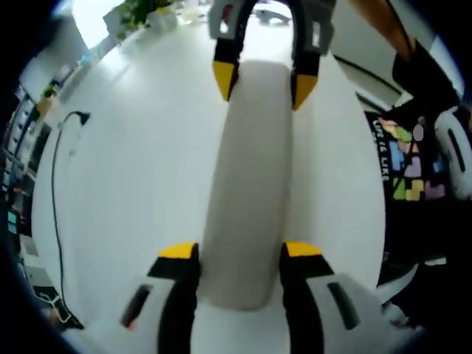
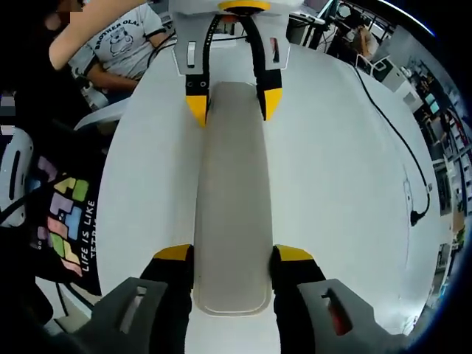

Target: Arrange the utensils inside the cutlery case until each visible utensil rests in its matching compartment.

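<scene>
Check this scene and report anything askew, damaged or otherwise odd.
Nothing stands out. The long grey case lies flat and straight on the white table, lid shut, no damage seen. The left gripper and right gripper straddle its opposite ends.

In your left gripper view the cutlery case (image 1: pixel 247 184) lies on the table (image 1: pixel 140 162), running 6 to 12 o'clock, between your left gripper (image 1: pixel 240 254) and the right gripper (image 1: pixel 264 82).

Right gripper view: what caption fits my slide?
Two grippers, right and left, clasp opposite ends of a closed grey case.
</scene>
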`<state>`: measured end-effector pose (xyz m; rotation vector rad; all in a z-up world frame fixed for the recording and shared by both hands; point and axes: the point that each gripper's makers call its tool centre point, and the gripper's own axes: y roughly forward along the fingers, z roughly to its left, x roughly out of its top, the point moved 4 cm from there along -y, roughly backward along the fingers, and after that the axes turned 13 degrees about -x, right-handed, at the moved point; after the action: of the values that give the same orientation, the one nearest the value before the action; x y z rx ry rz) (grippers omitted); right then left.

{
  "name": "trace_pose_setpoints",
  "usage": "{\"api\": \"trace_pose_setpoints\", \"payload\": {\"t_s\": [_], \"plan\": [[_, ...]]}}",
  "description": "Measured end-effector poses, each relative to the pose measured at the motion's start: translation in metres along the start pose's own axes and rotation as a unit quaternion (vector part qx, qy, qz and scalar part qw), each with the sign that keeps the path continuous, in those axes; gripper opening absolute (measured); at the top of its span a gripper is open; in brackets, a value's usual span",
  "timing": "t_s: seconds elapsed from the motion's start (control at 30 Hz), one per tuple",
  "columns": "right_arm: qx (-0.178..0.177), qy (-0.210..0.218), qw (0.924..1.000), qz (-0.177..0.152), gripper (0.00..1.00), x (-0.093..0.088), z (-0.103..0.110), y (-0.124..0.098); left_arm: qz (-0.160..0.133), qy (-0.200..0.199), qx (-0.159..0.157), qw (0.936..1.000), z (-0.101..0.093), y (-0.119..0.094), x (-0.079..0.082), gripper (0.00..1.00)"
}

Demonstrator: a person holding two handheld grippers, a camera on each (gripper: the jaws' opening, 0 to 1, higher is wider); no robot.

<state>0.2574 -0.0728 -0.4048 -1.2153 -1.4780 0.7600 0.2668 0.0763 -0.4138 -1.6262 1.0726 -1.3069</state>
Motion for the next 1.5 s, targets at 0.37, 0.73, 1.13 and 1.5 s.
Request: {"api": "trace_pose_setpoints", "payload": {"t_s": [0.37, 0.73, 1.13, 1.5], "plan": [[-0.024, 0.015, 0.9996, 0.009, 0.43, -0.032, -0.033, -0.003, 0.013, 0.019, 0.007, 0.9997, 0.031, 0.009, 0.036, 0.46], [-0.028, 0.023, 0.9993, 0.006, 0.43, -0.057, -0.056, 0.006, 0.003, 0.023, 0.002, 0.9997, 0.053, 0.016, 0.058, 0.45], [-0.012, 0.020, 0.9994, 0.027, 0.43, -0.064, -0.063, 0.021, 0.021, 0.010, -0.014, 0.9996, 0.061, 0.024, 0.060, 0.45], [-0.005, 0.018, 0.9989, 0.043, 0.43, -0.067, -0.064, 0.025, 0.019, 0.003, -0.026, 0.9995, 0.061, 0.029, 0.061, 0.45]]}}
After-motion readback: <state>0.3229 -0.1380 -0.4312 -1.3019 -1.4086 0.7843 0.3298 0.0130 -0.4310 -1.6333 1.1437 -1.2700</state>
